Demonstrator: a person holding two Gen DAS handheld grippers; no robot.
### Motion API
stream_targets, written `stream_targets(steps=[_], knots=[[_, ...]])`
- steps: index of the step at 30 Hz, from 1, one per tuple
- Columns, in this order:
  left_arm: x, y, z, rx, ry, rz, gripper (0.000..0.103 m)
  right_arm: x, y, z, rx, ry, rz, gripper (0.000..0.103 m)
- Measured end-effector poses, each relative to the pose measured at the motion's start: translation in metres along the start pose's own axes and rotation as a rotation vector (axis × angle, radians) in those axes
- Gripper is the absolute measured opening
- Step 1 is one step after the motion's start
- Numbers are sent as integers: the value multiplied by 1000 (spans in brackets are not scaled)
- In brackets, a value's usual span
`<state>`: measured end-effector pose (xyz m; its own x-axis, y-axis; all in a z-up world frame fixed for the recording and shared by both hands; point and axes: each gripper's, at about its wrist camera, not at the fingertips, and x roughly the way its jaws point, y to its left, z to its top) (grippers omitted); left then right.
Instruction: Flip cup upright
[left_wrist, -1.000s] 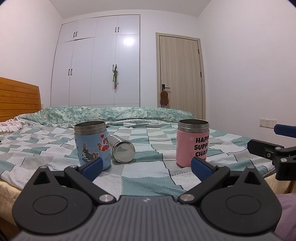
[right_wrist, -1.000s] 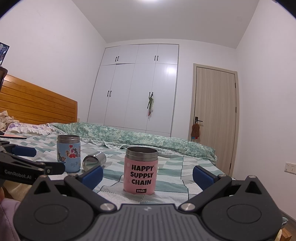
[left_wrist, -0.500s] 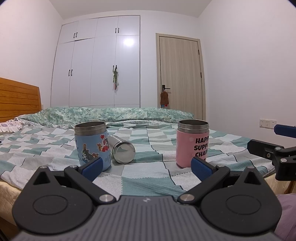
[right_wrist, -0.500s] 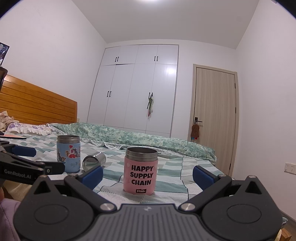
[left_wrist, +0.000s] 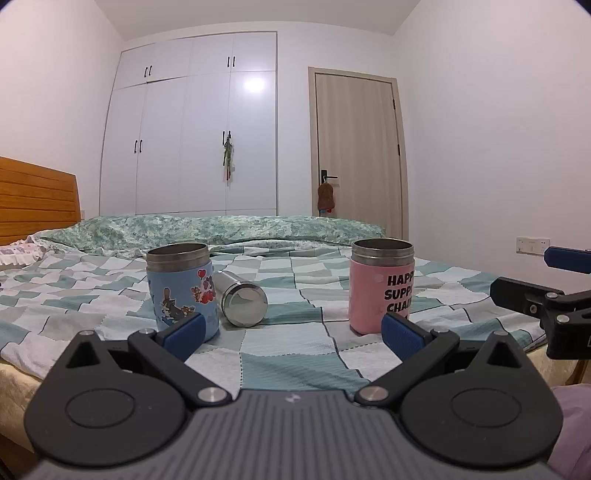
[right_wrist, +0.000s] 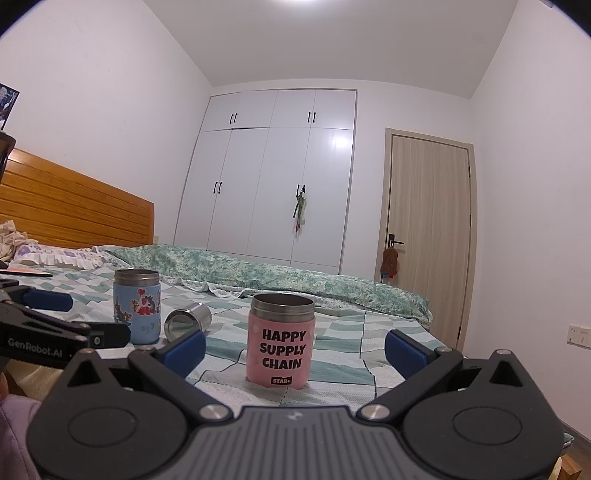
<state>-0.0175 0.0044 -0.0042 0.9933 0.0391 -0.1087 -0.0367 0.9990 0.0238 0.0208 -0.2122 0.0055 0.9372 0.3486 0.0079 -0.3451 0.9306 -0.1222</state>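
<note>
A bare steel cup (left_wrist: 242, 301) lies on its side on the checked bedspread, its base toward me; it also shows in the right wrist view (right_wrist: 186, 322). A blue cartoon cup (left_wrist: 181, 290) stands upright just left of it, and a pink "HAPPY SUPPLY CHAIN" cup (left_wrist: 382, 286) stands upright to the right. My left gripper (left_wrist: 291, 334) is open and empty, short of the cups near the bed's front edge. My right gripper (right_wrist: 293, 349) is open and empty, facing the pink cup (right_wrist: 281, 349). The blue cup (right_wrist: 136, 304) stands at the left in that view.
The cups stand on a bed (left_wrist: 284, 343) with a green and white checked cover. A rolled green quilt (left_wrist: 221, 229) lies behind them and a wooden headboard (right_wrist: 70, 210) is at the left. The right gripper shows at the right edge of the left wrist view (left_wrist: 546, 306).
</note>
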Motion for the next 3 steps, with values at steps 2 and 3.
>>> stream_targets(steps=[2,3], knots=[[1,0,0,-1,3,1,103,0,0,0,0,0,0,103],[0,0,0,-1,4,2,103,0,0,0,0,0,0,103]])
